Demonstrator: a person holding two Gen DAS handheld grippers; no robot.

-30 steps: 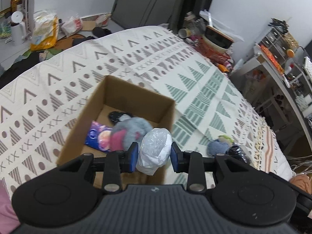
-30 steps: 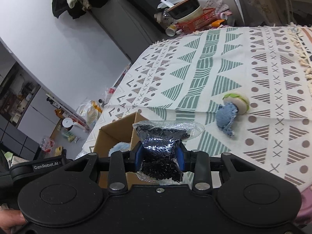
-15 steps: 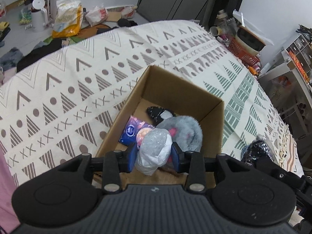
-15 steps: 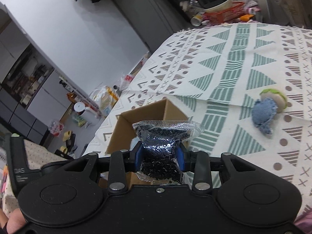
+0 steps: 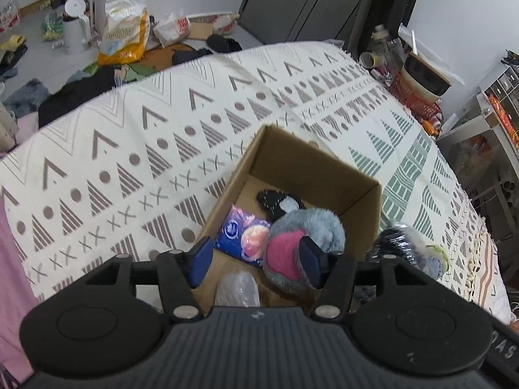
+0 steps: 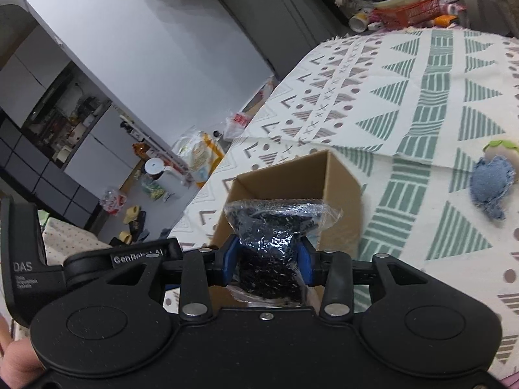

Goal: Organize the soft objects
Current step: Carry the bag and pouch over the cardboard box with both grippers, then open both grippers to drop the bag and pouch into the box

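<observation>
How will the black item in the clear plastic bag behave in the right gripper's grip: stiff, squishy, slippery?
Probably squishy: the bagged black item is pinched to a waist in the right gripper and bulges above. The glossy wrap may be slick, so it could slide. It looks light; the loose top holds its shape.

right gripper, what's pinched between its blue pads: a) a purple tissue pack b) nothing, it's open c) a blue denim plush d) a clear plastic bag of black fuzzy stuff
d: in the right wrist view the right gripper has its blue pads pressed in on a clear plastic bag of black fuzzy material, held just in front of the brown cardboard box.
</observation>
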